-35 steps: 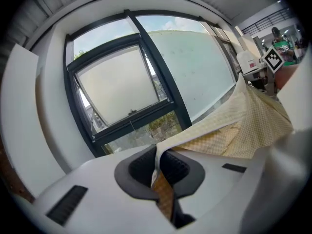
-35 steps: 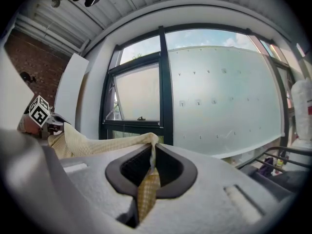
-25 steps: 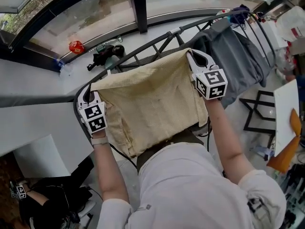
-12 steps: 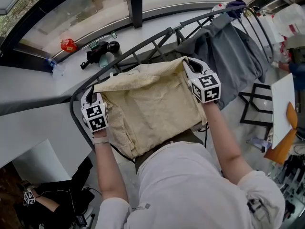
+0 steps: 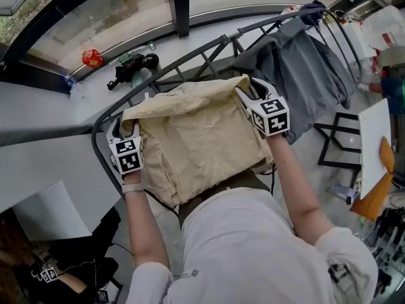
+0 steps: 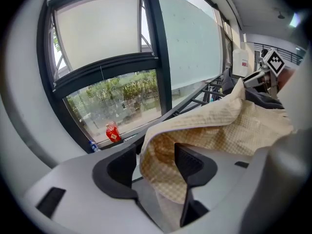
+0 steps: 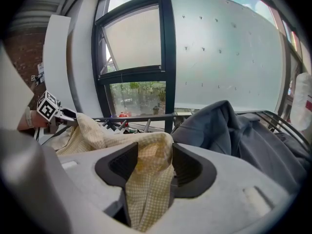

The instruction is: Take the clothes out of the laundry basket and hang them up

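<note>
Beige checked cloth (image 5: pixel 196 138) is draped over the dark curved rail of the drying rack (image 5: pixel 190 59) and hangs down toward the person, between the two claws. Left claw (image 5: pixel 120 126) is seen opening: in the left gripper view the cloth corner lies over one jaw, a gap shows at the other, and nothing is pinched. Right claw (image 5: pixel 244 94) is also opening, with a fold of the cloth loose between the jaws and no clamp seen. A grey garment (image 5: pixel 310 68) is hung on the same rack just beside the right claw, so that side is crowded. Rack struts are crossed behind the cloth's top edge. Beyond the rail, a grey window ledge (image 5: pixel 38 116) carries a red item (image 5: pixel 92 57) and a black item (image 5: pixel 130 68), well apart from the cloth. A dark window post (image 5: pixel 179 5) stands behind. A white and orange board (image 5: pixel 374 157) is seen at far right. Versus one second ago: the cloth was stretched flat between closed claws; now its top edge is slack and bunched over the rail, and the right claw sits slightly further inward.
</note>
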Tool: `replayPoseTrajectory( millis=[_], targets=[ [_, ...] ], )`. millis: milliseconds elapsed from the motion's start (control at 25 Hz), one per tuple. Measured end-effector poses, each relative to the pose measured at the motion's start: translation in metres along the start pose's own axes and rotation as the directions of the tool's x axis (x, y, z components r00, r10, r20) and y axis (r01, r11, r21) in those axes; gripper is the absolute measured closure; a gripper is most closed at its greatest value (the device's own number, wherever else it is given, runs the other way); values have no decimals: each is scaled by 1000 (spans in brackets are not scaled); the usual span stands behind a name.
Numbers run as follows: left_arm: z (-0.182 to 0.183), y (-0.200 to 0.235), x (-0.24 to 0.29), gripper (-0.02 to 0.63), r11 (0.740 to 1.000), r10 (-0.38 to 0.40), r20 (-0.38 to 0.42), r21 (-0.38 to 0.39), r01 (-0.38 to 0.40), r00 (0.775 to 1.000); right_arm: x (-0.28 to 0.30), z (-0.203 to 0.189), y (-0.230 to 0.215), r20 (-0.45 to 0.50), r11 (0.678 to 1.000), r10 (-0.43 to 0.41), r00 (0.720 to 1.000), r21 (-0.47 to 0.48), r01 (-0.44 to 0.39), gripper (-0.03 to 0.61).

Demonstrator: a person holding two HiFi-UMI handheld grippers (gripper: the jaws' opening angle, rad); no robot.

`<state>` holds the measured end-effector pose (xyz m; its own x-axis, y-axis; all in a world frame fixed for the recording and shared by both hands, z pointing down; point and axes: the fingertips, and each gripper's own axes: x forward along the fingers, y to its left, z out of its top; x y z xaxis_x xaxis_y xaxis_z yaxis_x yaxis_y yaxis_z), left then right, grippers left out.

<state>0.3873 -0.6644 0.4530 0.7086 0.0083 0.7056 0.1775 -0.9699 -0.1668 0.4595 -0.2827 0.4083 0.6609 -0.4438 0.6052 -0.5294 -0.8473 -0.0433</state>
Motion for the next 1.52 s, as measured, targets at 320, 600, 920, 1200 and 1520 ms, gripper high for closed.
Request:
replayPoseTrajectory(
  millis=[320,600,920,1200,1520],
  targets=[
    [-2,-20,-49,382,999,28,54,-31,-26,998,-34,6,13,59,996,94,994,-14,-93,354],
    [3,-63,-116,382,996,53,151,-76,-42,987,-73,16,31,166,974,220,961,-83,-209,354],
    [23,-110,-193,383,991,94,333,-120,-57,938,-119,22,63,314,933,357,880,-164,-321,373],
    [41,-138,-249,403,995,57,490,-103,-8,870,-173,22,99,393,916,394,831,-239,-322,387],
    [29,-143,-306,476,995,-22,602,-61,73,798,-233,17,157,476,928,363,801,-265,-263,459]
  ],
)
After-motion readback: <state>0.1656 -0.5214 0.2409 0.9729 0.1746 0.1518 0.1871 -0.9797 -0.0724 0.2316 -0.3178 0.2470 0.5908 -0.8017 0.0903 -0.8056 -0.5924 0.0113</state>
